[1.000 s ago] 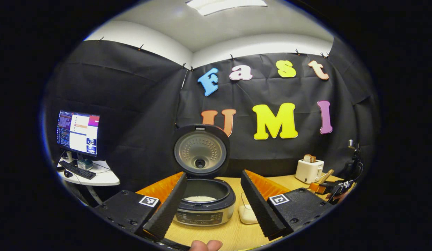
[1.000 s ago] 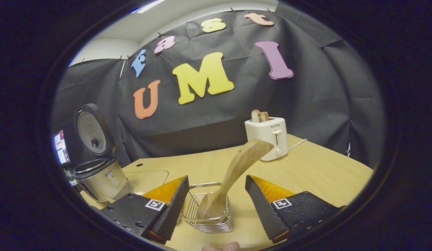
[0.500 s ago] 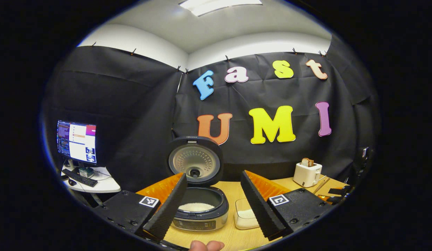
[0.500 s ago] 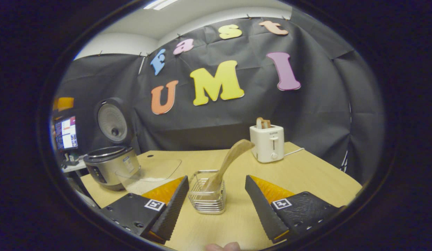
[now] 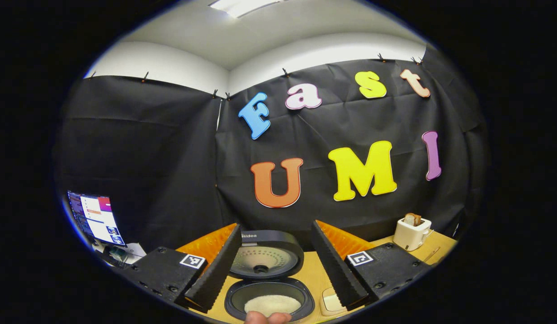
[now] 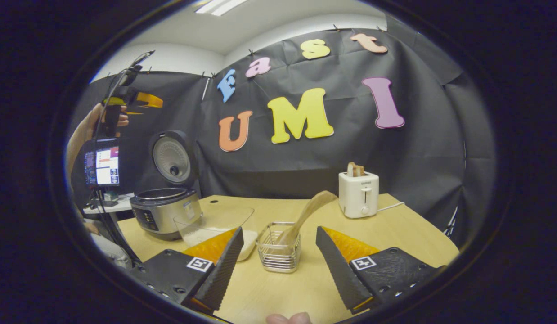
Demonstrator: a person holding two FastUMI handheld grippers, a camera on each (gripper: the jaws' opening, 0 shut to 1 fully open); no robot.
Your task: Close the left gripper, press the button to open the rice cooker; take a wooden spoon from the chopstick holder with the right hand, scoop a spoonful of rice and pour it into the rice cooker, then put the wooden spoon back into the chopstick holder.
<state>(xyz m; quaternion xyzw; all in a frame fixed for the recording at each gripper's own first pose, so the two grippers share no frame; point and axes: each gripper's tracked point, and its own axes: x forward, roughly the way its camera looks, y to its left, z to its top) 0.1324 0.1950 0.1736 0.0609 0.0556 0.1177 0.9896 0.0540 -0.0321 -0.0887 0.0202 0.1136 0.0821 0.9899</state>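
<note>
Wooden spoon (image 6: 305, 217) leans tilted in the wire chopstick holder (image 6: 278, 246), bowl end down in the basket and handle rising toward the toaster (image 6: 359, 193). The right gripper (image 6: 278, 263) hangs above the tabletop (image 6: 395, 234) with its jaws spread wide, holding nothing; the holder sits between and beyond its fingers, touching neither. A clear rice container (image 6: 215, 227) stands just left of the holder, beside the rice cooker (image 6: 163, 209), whose lid (image 6: 172, 157) stands upright. The left gripper (image 5: 274, 267) is also wide open and empty, raised over the cooker, whose pot shows white rice (image 5: 271, 303). In the right gripper view it is held high in a hand (image 6: 96, 119) at far left.
</note>
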